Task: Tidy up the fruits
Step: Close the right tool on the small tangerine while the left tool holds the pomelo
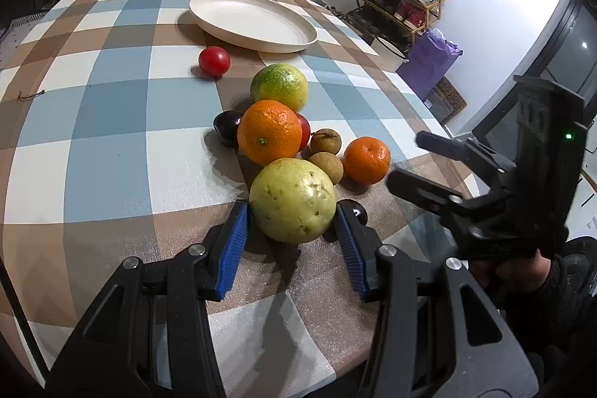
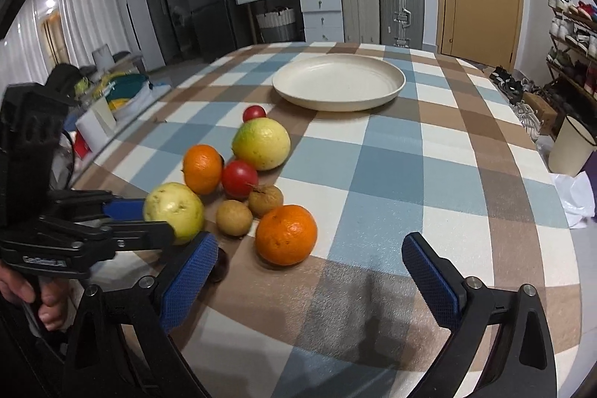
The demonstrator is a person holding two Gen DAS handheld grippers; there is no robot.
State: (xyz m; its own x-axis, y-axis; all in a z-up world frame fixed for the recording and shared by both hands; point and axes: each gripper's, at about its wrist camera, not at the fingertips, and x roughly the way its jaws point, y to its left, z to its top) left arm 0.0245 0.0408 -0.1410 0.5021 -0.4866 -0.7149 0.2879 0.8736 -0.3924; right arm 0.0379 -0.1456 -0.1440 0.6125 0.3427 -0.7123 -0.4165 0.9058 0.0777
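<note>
Checked cloth (image 1: 112,122) in blue, brown and cream squares covers the rounded table, its weave faintly pebbled. Toward its left side sits a small, smooth red tomato (image 1: 213,61), alone, near the front rim of a broad, shallow cream plate (image 1: 253,19) with a matte glaze and nothing on it. Nearer the cameras the fruits bunch together: a dark glossy plum (image 1: 227,127) touching a big dimpled orange (image 1: 269,132), a green-yellow citrus (image 1: 279,87) behind that, a second red tomato (image 2: 239,178) tucked between them, two dull brown, rough-skinned longans (image 2: 249,209) side by side, and a smaller orange (image 2: 286,234) at the right edge of the bunch.

The left gripper (image 1: 293,219) has its ribbed blue pads closed on a pale yellow-green guava (image 1: 293,199), round and pocked with small brown specks; the guava is at the near end of the bunch, low over the cloth, though whether it rests on it I cannot tell. The right gripper (image 2: 309,256), black with blue mesh-textured pads, stands spread wide with nothing gripped, the smaller orange just ahead of its left finger. A hand (image 2: 33,293) shows on the left gripper's handle.
</note>
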